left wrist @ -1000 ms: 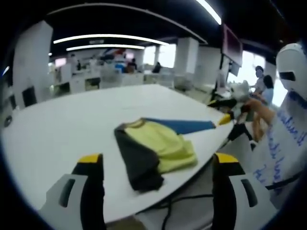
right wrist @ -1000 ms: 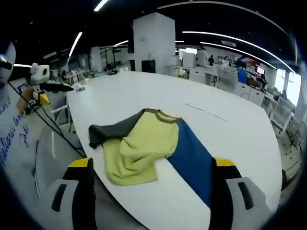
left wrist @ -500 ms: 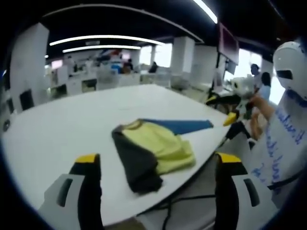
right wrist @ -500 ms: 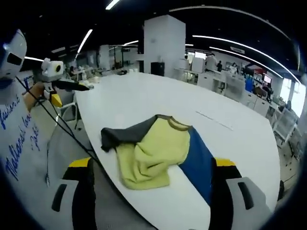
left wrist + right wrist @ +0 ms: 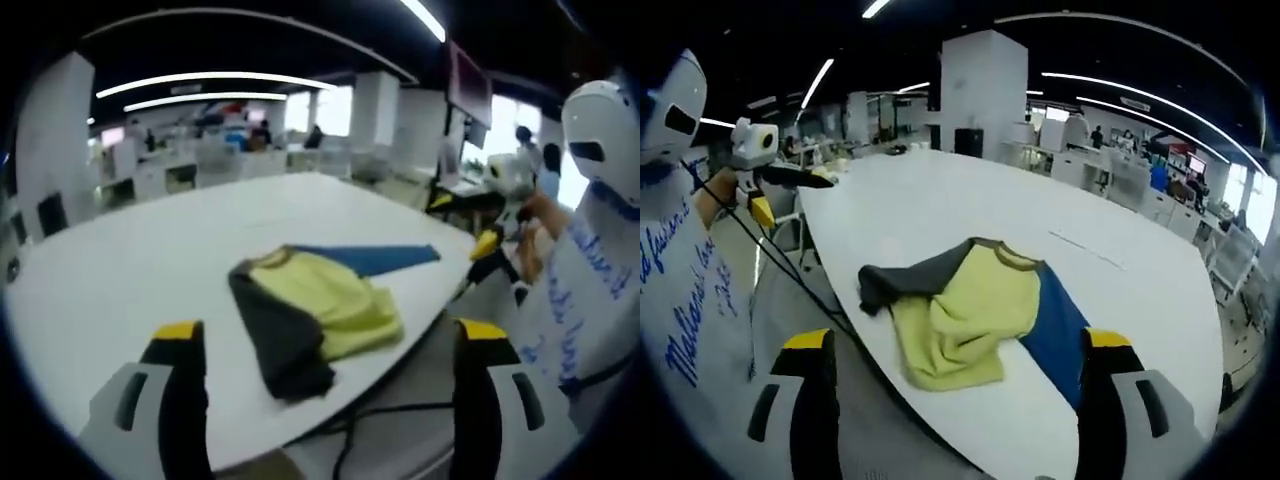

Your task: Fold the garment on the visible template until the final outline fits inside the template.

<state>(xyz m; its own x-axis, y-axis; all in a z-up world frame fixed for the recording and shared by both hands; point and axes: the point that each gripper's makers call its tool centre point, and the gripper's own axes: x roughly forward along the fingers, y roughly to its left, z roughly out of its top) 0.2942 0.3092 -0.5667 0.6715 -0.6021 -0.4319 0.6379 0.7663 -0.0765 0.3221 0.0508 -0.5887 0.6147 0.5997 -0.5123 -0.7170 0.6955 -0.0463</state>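
Both grippers hang back off the near edge of the white tabletop [image 5: 1120,290], well apart from the cloth. My left gripper [image 5: 325,345] has its jaws spread wide with nothing between them, and my right gripper [image 5: 950,350] is the same, jaws apart and empty.

The garment [image 5: 965,310] lies bunched near the tabletop's edge: a yellow body with a round collar, a dark grey sleeve [image 5: 905,282] trailing out to one side, and a blue panel [image 5: 1058,330] lying flat on the other. From the left gripper view the garment [image 5: 315,310] shows the grey part rumpled nearest me and the blue stretching away. I can't make out a template outline on the tabletop.

I judge this to be light, limp knit fabric: it will drape and sag, not hold a crease by itself, and may drag along the smooth top. I'd pinch at hems or the sleeve end, one corner per gripper, and lift low.
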